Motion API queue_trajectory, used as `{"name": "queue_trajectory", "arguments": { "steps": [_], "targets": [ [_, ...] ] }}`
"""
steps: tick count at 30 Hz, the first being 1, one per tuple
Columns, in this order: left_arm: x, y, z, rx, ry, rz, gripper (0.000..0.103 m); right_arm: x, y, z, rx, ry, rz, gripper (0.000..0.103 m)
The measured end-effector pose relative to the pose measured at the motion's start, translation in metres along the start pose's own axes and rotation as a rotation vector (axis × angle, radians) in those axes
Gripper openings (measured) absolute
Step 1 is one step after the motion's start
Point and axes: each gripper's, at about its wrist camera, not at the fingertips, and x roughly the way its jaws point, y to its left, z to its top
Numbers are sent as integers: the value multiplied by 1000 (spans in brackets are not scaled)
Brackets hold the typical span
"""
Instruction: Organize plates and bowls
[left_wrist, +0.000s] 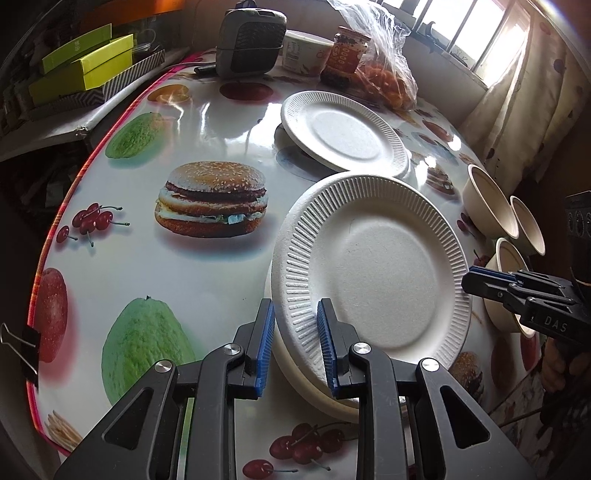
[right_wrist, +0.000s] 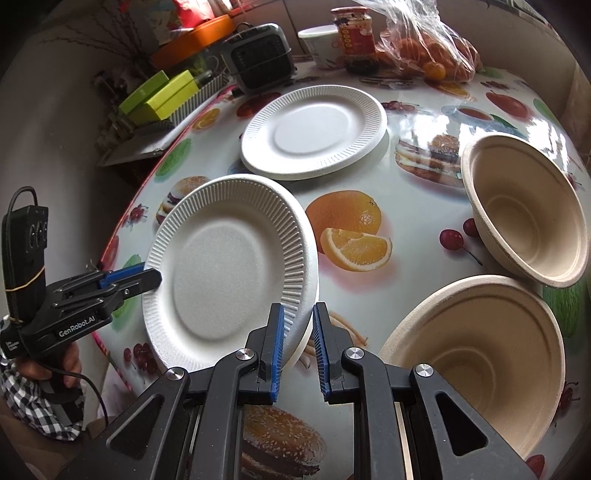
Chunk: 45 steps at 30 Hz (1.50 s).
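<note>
Your left claw (left_wrist: 295, 332) straddles near-left rim of top paper plate (left_wrist: 373, 266), pads apart, not clamped. Right claw (right_wrist: 298, 332) brackets opposite rim, also apart. Plate sits tilted on stack, near counter (left_wrist: 207, 280) edge; paper bowls (right_wrist: 524, 210) right.

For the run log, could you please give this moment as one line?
left gripper: astride near plate rim | right gripper: astride opposite rim | far plate: on table | bowls: unstacked
</note>
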Motion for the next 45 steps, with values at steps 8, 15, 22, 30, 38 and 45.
{"name": "queue_trajectory", "arguments": {
  "steps": [8, 15, 22, 30, 38, 45],
  "targets": [
    [0, -1, -3, -2, 8, 9, 25, 4, 0, -5, -1, 14, 2, 16],
    [1, -1, -3, -8, 8, 12, 25, 5, 0, -5, 0, 15, 3, 16],
    [1, -1, -4, -6, 5, 19, 25, 5, 3, -6, -4, 13, 2, 18],
    [2, -2, -3, 2, 7, 25, 27, 6, 2, -6, -7, 9, -1, 18],
    [2, -5, -3, 6, 8, 30, 31, 6, 1, -5, -13, 15, -4, 18],
    [4, -6, -4, 12, 12, 29, 37, 7, 2, -5, -12, 15, -8, 19]
  ]
}}
